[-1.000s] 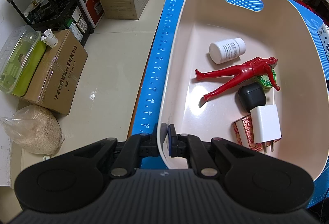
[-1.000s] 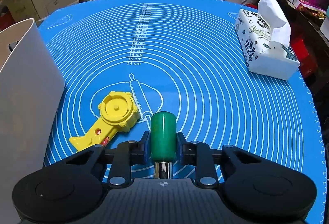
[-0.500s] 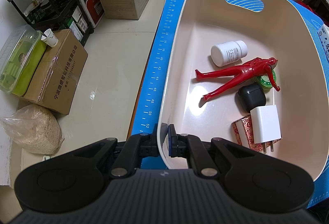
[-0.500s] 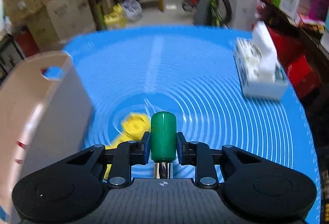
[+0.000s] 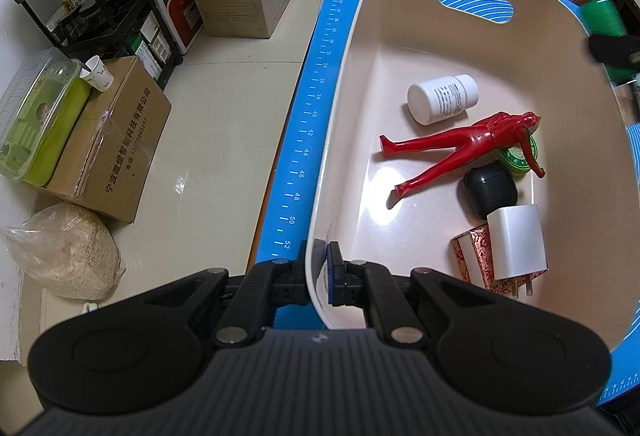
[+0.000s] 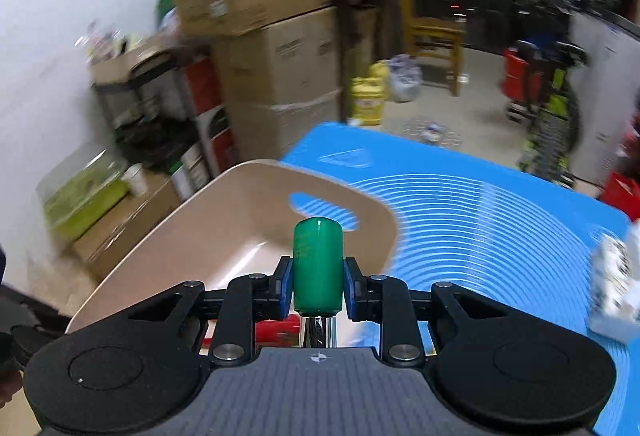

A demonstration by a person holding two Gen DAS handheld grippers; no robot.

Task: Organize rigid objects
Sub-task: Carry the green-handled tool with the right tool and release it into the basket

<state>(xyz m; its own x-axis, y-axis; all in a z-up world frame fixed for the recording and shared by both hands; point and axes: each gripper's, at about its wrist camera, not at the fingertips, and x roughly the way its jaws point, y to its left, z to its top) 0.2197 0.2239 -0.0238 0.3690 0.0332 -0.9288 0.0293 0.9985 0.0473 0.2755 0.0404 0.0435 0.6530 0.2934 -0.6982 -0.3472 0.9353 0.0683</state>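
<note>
Your right gripper (image 6: pixel 318 286), clamped on the green cylinder (image 6: pixel 318 266), has swung up from the mat to above the bin (image 6: pixel 224 232), ready to drop, while your left gripper (image 5: pixel 318 274) stays pinched on the bin's near rim.

Even indoor light, glare on the bin floor (image 5: pixel 380 175), fisheye-bent edges, right wrist view motion-blurred

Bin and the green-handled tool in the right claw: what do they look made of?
Bin: looks like smooth moulded plastic, beige with a soft sheen; its floor mirrors the light and the handle slot is rounded. Green-handled tool: glossy green grip, probably plastic or rubber, with a bright chrome-looking metal shank below it. Its working end is hidden.
</note>
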